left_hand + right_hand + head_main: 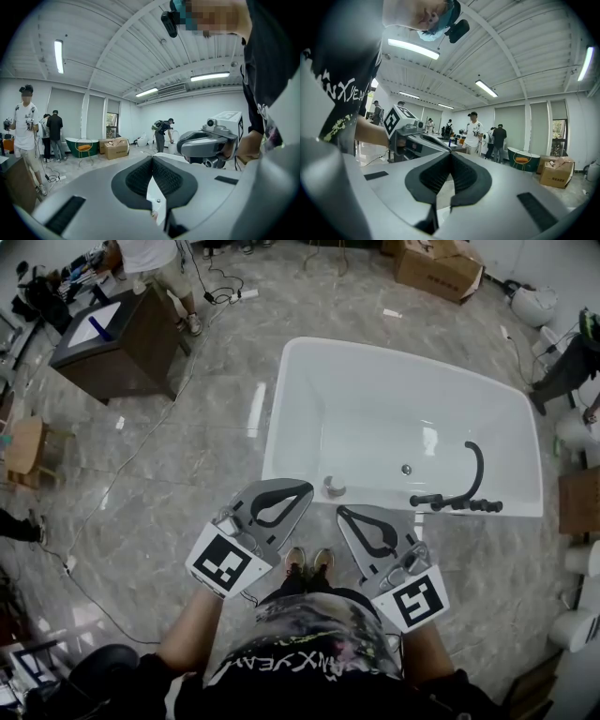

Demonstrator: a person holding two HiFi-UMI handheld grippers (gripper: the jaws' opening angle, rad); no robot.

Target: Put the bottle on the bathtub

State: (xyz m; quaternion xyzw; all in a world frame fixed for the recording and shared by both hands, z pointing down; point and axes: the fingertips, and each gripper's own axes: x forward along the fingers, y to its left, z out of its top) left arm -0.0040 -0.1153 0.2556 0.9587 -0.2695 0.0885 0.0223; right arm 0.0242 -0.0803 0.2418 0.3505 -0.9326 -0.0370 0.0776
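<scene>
Parking both grippers at your waist fits a pause between moves: left gripper (302, 491) and right gripper (345, 514) are each clamped shut on nothing. Just past them, what may be the bottle (334, 487), small and round from above, sits on the near rim of the bathtub (394, 365); can't tell for sure. That ledge is narrow, the black faucet (459, 503) crowds its right end, and the floor (187, 456) leftward is roomy.

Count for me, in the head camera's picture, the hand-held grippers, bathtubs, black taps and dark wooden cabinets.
2 grippers: left gripper, right gripper
1 bathtub
1 black tap
1 dark cabinet
Total: 5
</scene>
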